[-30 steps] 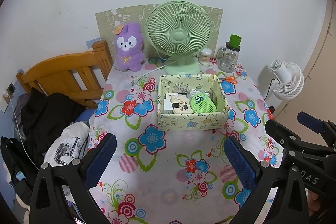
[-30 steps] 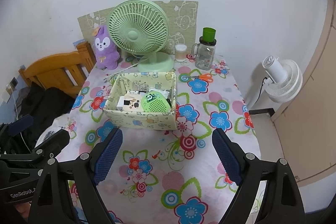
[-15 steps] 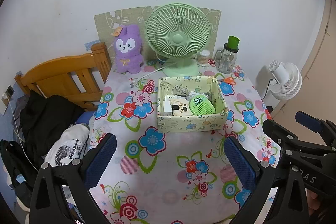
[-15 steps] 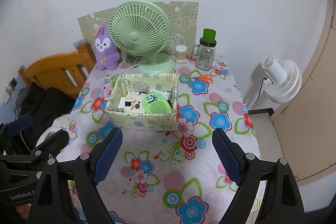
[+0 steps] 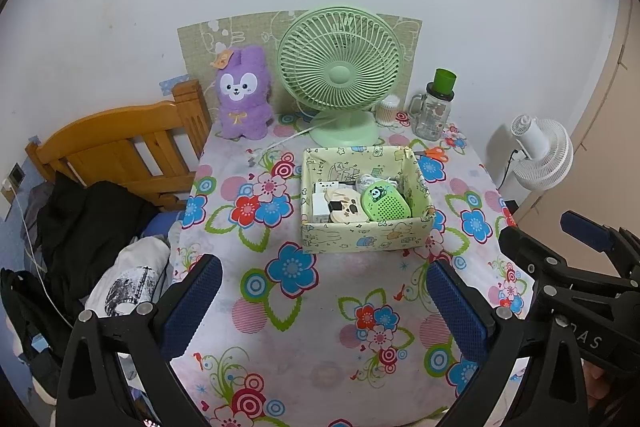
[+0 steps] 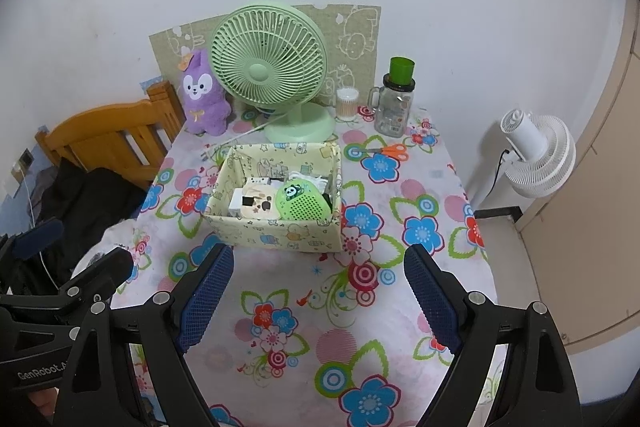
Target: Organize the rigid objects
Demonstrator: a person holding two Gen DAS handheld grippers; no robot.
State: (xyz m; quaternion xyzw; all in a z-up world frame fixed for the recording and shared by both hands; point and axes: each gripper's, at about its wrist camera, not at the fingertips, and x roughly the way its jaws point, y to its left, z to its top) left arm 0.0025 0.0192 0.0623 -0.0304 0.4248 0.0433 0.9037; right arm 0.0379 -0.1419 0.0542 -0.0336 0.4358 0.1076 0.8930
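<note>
- Yellow-green cartoon-print box (image 5: 366, 238), open-topped, sits upright mid-table.
- Green panda-marked gadget (image 5: 386, 202) lies flat at the box's 3 o'clock side.
- Cream spotted item (image 5: 349, 207) touches it at 9 o'clock.

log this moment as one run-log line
left gripper: open, empty | right gripper: open, empty | storage box: holds green panda gadget | orange scissors: on tablecloth outside box

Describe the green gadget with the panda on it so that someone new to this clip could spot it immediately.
Start at the big green fan at the back of the flowered table. Just in front of it sits an open pale yellow box. The gadget lies at the box's right end: a bright green oval with a panda face and dotted grille, beside white and beige items.
</note>
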